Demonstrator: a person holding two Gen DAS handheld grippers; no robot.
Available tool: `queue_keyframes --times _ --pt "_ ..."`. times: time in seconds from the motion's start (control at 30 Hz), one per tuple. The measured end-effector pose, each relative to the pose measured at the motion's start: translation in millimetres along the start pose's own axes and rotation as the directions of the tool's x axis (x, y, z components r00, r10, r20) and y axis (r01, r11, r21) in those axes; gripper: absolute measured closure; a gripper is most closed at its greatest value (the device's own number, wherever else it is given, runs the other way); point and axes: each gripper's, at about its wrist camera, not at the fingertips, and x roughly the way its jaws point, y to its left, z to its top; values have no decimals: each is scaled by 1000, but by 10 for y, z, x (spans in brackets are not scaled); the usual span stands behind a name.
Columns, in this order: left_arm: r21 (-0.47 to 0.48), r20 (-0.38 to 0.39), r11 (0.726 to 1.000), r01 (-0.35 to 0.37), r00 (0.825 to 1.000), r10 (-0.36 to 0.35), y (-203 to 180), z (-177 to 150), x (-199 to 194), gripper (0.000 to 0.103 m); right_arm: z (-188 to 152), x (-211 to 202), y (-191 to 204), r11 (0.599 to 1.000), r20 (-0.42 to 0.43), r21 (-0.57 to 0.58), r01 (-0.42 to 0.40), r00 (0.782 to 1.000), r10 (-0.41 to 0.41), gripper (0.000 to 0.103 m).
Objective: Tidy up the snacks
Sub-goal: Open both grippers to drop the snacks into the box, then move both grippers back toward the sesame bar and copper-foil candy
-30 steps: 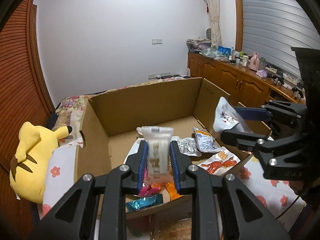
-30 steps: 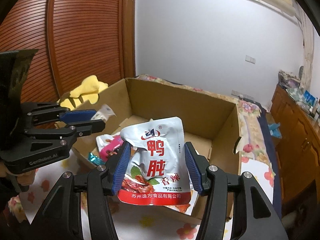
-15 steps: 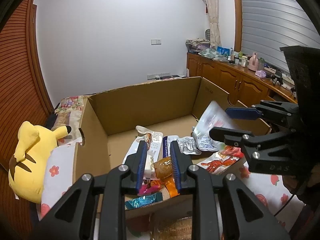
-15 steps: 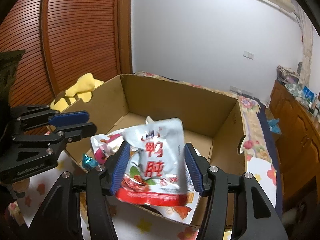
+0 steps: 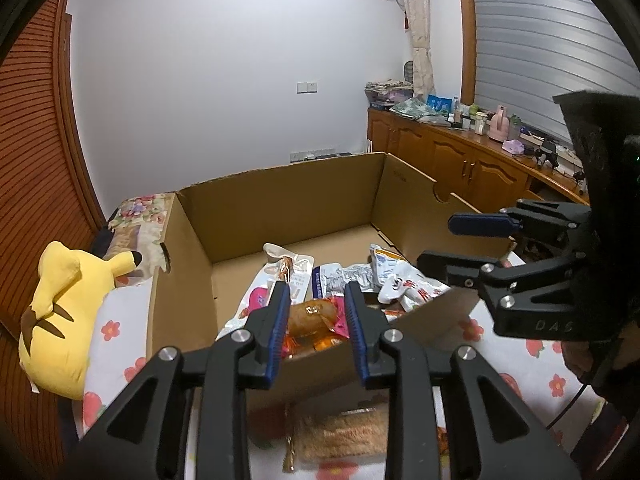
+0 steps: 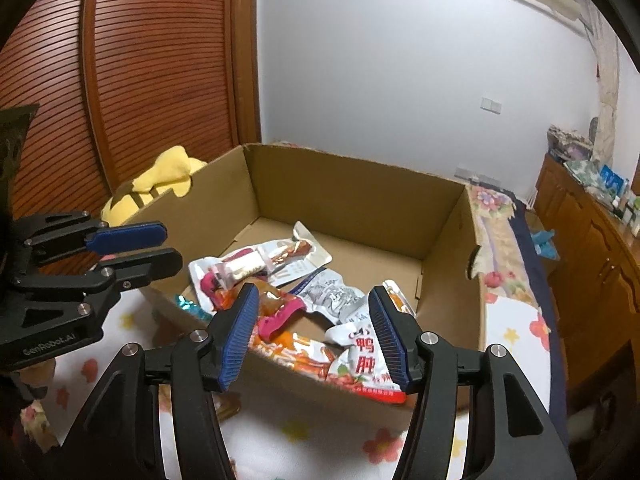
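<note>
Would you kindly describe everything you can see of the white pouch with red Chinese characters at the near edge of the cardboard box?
The white foil-like pouch with red Chinese characters is a flat sealed snack bag with a red band along its bottom edge and a picture of red food with green leaves. It lies tilted and crumpled over the near wall of the open brown cardboard box, its lower end hanging outside. It rests on other packets. The right gripper hangs open above it; its jaws are not pressing on it.

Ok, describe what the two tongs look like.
Both tongs are black angular frames with silver screw heads and blue ribbed pads on the fingers. The left tongs carry white "GenRobot.AI" lettering on the body, seen from the right wrist. The right tongs have a thin black cable hanging below.
</note>
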Motion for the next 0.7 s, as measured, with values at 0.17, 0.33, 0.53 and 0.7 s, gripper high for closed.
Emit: queue_keyframes --times 0.17,0.33,0.53,0.7 --pt "9 14 1000 -1 1000 1 -76 -88 -206 74 -36 -238 102 1000 19 -12 11 1000 -11 45" --pt "14 20 1000 -2 1000 2 -144 -199 -394 68 -115 -446 228 999 34 -27 18 999 -17 45" --pt "11 20 1000 -2 1000 2 -193 -357 -568 61 -290 -614 334 1000 35 -21 16 999 -16 45" --pt "10 11 1000 -12 1000 12 -256 -490 -669 53 -464 -660 398 1000 18 -8 0 1000 0 45"
